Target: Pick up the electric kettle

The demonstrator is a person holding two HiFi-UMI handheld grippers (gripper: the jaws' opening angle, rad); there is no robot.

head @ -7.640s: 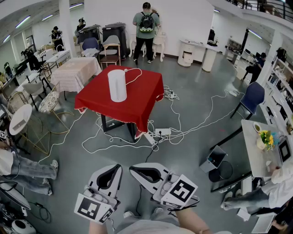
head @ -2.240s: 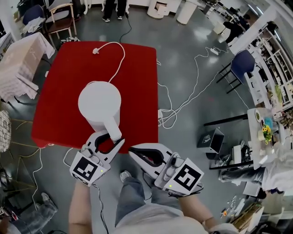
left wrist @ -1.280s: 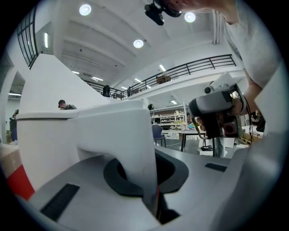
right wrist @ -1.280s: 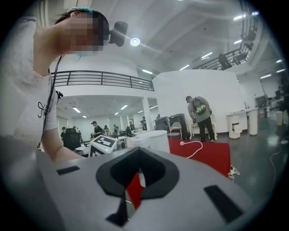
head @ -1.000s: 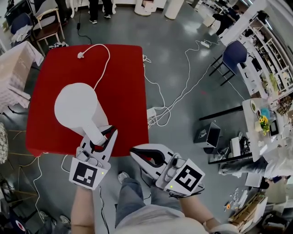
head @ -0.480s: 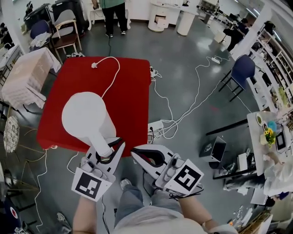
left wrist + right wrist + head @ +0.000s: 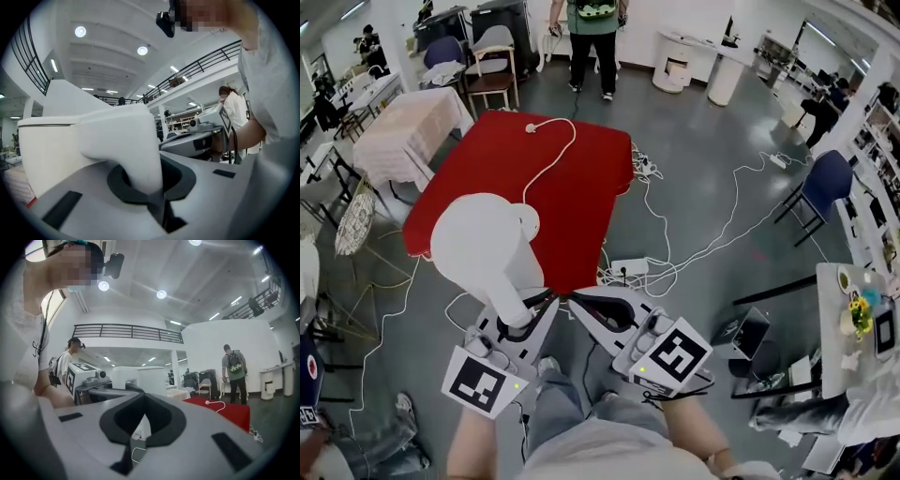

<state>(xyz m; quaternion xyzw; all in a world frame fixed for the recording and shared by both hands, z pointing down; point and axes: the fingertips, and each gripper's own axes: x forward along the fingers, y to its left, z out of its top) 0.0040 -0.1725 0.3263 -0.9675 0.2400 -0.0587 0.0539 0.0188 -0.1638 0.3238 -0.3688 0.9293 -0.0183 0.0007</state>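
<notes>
The white electric kettle [image 7: 480, 246] hangs over the near edge of the red table [image 7: 581, 178], its top facing me. My left gripper [image 7: 532, 316] is shut on its handle [image 7: 507, 304] at the bottom centre of the head view. In the left gripper view the handle [image 7: 127, 140] fills the space between the dark pads and the body [image 7: 47, 154] is at the left. My right gripper [image 7: 579, 302] is just right of it, shut with nothing in it. In the right gripper view the kettle [image 7: 140, 376] stands beyond the shut right gripper [image 7: 142, 399].
A white cord with a plug [image 7: 531, 128] lies across the red table, ending at a round white piece [image 7: 526, 221] beside the kettle. Cables and a power strip [image 7: 628, 269] lie on the floor to the right. A person [image 7: 592, 37] stands beyond the table; chairs [image 7: 492, 66] are far left.
The left gripper closed on the kettle's handle about two seconds ago and still holds it. The kettle has come nearer to me, now past the table's near edge. The right gripper stays shut alongside.
</notes>
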